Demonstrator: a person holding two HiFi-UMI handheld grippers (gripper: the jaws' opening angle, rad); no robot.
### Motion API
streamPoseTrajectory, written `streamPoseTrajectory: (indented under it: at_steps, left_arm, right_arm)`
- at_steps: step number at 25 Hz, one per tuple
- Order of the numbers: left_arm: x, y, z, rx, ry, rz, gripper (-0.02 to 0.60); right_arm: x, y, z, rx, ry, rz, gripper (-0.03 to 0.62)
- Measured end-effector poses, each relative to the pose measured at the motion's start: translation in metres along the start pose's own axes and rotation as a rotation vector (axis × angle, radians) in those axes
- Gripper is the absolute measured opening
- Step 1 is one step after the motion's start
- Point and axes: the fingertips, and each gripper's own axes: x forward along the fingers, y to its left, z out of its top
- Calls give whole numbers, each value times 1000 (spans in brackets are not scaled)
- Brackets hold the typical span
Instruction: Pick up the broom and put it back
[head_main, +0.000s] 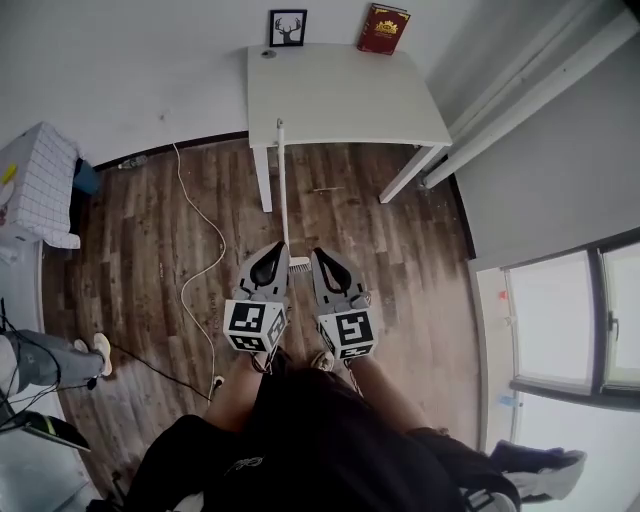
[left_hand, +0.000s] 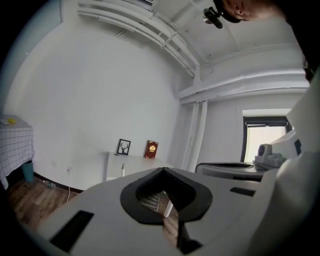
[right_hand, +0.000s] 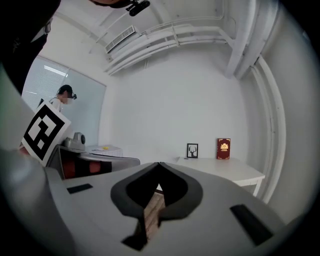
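The broom (head_main: 282, 190) has a thin white handle that leans against the front edge of the white table (head_main: 340, 100). Its pale head (head_main: 298, 262) rests on the wood floor, partly hidden behind my grippers. My left gripper (head_main: 281, 247) and right gripper (head_main: 318, 253) are held side by side just this side of the broom head, both shut and empty. In the left gripper view the jaws (left_hand: 161, 169) meet at the tip, and the broom's ribbed head (left_hand: 149, 200) shows through their opening. The right gripper (right_hand: 159, 163) points level toward the table (right_hand: 225, 167).
A framed deer picture (head_main: 288, 27) and a red book (head_main: 384, 28) stand at the table's back against the wall. A white cable (head_main: 205, 250) snakes over the floor at left. A grid-patterned box (head_main: 35, 180) and another person's legs (head_main: 50, 360) are at far left. Windows (head_main: 560, 320) fill the right.
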Motion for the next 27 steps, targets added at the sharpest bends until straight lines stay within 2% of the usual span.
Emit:
streamPoseTrajectory:
  at_steps: [4, 9, 16, 27]
  left_arm:
    - [-1, -44, -5, 26, 13, -35, 0]
    - [-8, -71, -1, 58, 5, -29, 0]
    - [-20, -80, -6, 90, 23, -14, 0]
    - [-23, -103, -11, 118, 34, -40, 0]
  right_arm:
    - [-29, -9, 11, 17, -23, -7, 21]
    - [-52, -27, 24, -5, -68, -21, 21]
    - [-58, -31, 14, 19, -65, -31, 21]
    - [-72, -36, 13, 6, -74, -27, 21]
